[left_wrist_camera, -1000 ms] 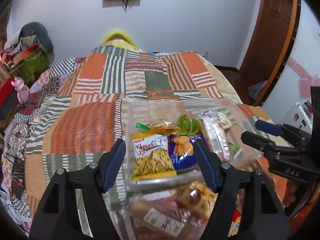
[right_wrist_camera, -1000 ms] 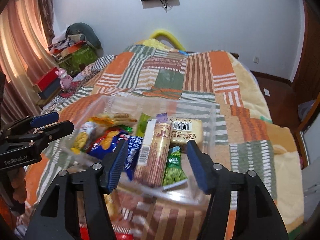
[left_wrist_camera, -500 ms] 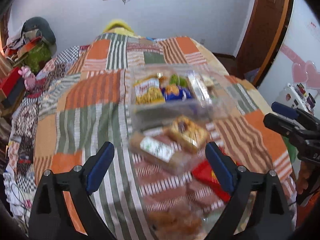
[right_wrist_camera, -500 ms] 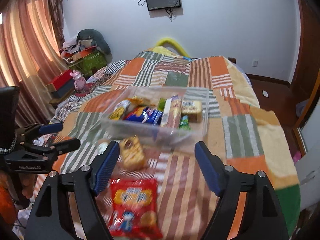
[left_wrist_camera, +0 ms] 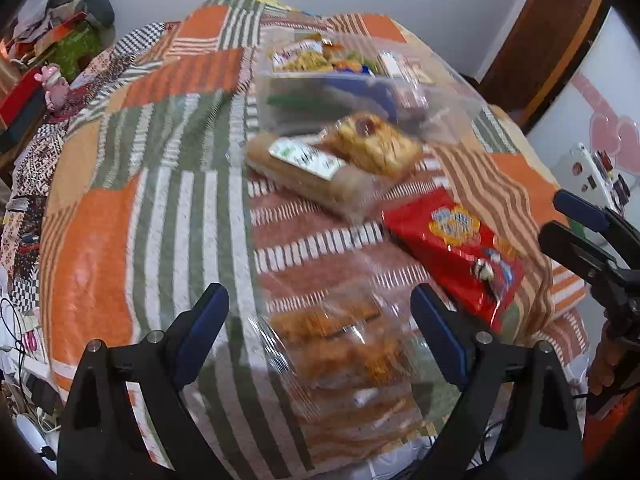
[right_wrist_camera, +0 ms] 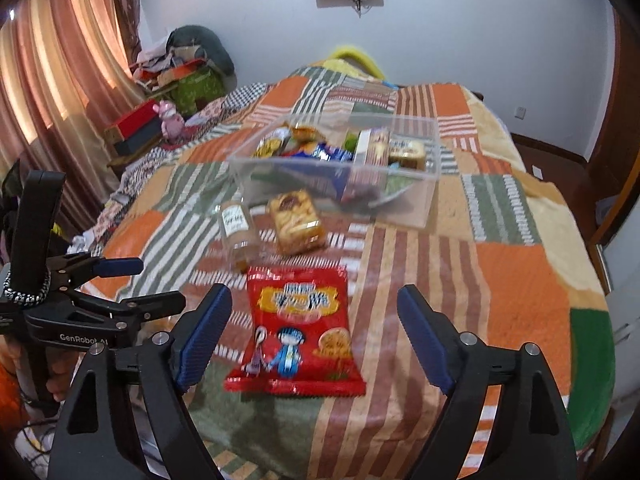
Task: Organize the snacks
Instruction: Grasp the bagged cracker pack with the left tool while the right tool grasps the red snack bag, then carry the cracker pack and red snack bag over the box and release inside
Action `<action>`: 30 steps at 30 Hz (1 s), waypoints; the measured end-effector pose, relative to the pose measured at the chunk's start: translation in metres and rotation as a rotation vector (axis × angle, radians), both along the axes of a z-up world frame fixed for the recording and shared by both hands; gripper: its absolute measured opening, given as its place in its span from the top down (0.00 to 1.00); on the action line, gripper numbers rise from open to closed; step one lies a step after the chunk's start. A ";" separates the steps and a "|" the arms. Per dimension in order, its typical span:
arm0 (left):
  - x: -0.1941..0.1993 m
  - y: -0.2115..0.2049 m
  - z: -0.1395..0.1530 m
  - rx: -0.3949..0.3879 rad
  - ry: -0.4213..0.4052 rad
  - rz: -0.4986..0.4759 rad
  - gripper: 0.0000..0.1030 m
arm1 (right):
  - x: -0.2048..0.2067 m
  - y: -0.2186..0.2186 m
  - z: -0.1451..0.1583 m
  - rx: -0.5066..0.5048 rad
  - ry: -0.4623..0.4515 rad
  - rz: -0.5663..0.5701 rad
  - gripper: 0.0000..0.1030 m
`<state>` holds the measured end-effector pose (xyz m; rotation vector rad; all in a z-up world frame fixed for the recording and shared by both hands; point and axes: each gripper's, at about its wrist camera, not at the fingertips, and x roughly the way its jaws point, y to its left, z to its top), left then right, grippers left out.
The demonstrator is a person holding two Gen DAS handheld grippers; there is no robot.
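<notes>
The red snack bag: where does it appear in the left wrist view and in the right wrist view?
Left wrist view: the red snack bag lies right of centre, angled.
Right wrist view: it lies low at centre, upright in the picture.
Shared landmark: the clear plastic box of snacks, beyond the bag on the bed.

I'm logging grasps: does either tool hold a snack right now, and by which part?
Nothing is held. The left tool is open over a clear bag of pastries; the right tool is opening above the red packet.
</notes>
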<state>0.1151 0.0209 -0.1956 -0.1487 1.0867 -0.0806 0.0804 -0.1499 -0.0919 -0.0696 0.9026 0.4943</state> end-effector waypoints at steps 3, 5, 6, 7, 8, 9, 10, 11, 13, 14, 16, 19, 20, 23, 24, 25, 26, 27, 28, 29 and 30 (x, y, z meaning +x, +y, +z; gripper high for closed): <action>-0.003 -0.009 -0.010 0.009 0.021 -0.023 0.09 | -0.004 0.006 -0.009 -0.006 0.028 0.012 0.19; -0.005 -0.015 -0.019 0.015 0.037 -0.037 0.09 | -0.004 0.010 -0.016 -0.010 0.051 0.023 0.19; -0.005 -0.016 -0.021 0.018 0.041 -0.040 0.09 | -0.003 0.014 -0.021 -0.017 0.064 0.032 0.19; -0.005 -0.017 -0.025 0.022 0.048 -0.043 0.09 | -0.003 0.016 -0.024 -0.024 0.071 0.038 0.18; -0.006 -0.017 -0.028 0.023 0.053 -0.044 0.09 | -0.003 0.019 -0.027 -0.029 0.078 0.043 0.18; -0.006 -0.016 -0.031 0.024 0.058 -0.044 0.10 | -0.002 0.021 -0.031 -0.037 0.086 0.049 0.18; -0.006 -0.015 -0.034 0.023 0.064 -0.042 0.11 | -0.001 0.023 -0.035 -0.045 0.095 0.052 0.18; -0.006 -0.013 -0.036 0.022 0.067 -0.042 0.15 | 0.000 0.025 -0.038 -0.049 0.103 0.053 0.18; -0.004 -0.011 -0.041 0.013 0.074 -0.049 0.27 | 0.004 0.027 -0.046 -0.058 0.124 0.056 0.18; -0.004 -0.010 -0.042 0.011 0.072 -0.051 0.30 | 0.005 0.027 -0.049 -0.061 0.132 0.054 0.18; -0.003 -0.008 -0.042 0.005 0.056 -0.049 0.33 | 0.009 0.028 -0.056 -0.066 0.156 0.048 0.18; -0.002 -0.006 -0.041 0.019 0.039 -0.052 0.39 | 0.012 0.030 -0.061 -0.069 0.161 0.050 0.18; -0.002 -0.006 -0.041 0.024 0.036 -0.054 0.40 | 0.011 0.032 -0.060 -0.075 0.153 0.059 0.20; 0.000 -0.002 -0.037 0.013 0.025 -0.057 0.41 | 0.009 0.031 -0.057 -0.065 0.151 0.079 0.36; 0.000 -0.001 -0.034 0.012 0.019 -0.056 0.41 | 0.009 0.030 -0.056 -0.055 0.153 0.082 0.37; 0.001 0.000 -0.030 0.012 0.006 -0.053 0.41 | 0.009 0.028 -0.055 -0.049 0.153 0.080 0.37; 0.001 0.000 -0.027 0.013 -0.004 -0.050 0.41 | 0.010 0.027 -0.054 -0.050 0.148 0.075 0.37; 0.002 0.000 -0.022 0.016 -0.019 -0.048 0.41 | 0.009 0.026 -0.053 -0.054 0.139 0.070 0.37; 0.004 0.000 -0.018 0.018 -0.033 -0.047 0.41 | 0.009 0.024 -0.051 -0.052 0.133 0.066 0.37; 0.005 0.000 -0.014 0.020 -0.043 -0.048 0.41 | 0.009 0.022 -0.048 -0.047 0.127 0.063 0.37; 0.006 0.000 -0.010 0.022 -0.053 -0.049 0.41 | 0.009 0.020 -0.047 -0.043 0.124 0.061 0.37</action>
